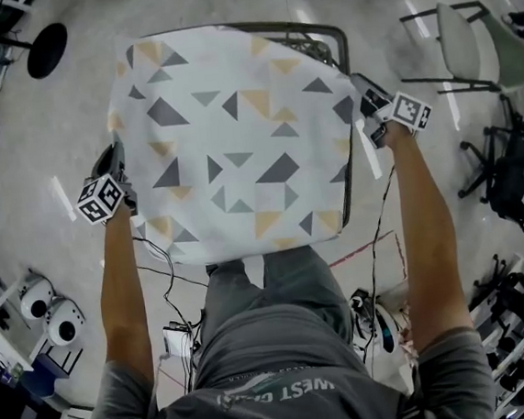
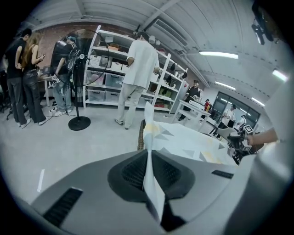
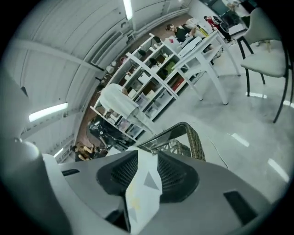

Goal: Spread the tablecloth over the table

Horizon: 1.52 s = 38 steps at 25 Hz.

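Observation:
A white tablecloth [image 1: 236, 133] with grey and yellow triangles lies stretched over a small table, whose dark rim [image 1: 342, 40] shows at the far right corner. My left gripper [image 1: 118, 167] is at the cloth's left edge, shut on a fold of it; in the left gripper view the cloth [image 2: 183, 142] runs out from between the pressed jaws [image 2: 149, 176]. My right gripper [image 1: 364, 102] is at the right edge. There the jaws [image 3: 147, 172] stand apart, with a loose flap of cloth [image 3: 142, 190] lying between them, not pressed.
A chair [image 1: 486, 44] stands at the right, office chairs further back. A fan stand base [image 1: 47, 50] sits far left on the floor. Cables [image 1: 157, 269] run under the table's near edge. Shelves [image 2: 105, 69] and several people [image 2: 138, 69] stand beyond.

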Each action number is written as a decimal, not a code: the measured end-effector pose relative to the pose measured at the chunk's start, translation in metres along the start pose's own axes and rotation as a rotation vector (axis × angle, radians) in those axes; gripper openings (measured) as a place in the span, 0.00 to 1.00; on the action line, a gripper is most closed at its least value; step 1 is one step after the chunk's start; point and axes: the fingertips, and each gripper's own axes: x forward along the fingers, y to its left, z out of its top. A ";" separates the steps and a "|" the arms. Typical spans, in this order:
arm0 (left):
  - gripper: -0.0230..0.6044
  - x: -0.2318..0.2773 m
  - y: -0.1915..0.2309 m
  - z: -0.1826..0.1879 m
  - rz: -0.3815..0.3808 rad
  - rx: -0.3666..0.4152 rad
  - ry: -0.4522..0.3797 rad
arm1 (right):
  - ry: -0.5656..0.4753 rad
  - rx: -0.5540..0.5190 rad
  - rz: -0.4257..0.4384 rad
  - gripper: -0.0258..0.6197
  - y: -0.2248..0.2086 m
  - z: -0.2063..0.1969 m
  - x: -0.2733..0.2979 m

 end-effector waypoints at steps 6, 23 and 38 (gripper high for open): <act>0.07 0.003 0.008 -0.003 0.030 -0.013 0.010 | 0.156 -0.082 -0.291 0.34 -0.058 -0.005 0.008; 0.07 0.005 -0.020 -0.012 0.006 0.010 -0.001 | 0.460 -0.865 -0.101 0.06 0.043 -0.113 -0.003; 0.10 0.061 0.003 -0.008 0.116 -0.057 0.065 | 0.398 -0.544 -0.497 0.09 -0.121 0.017 0.046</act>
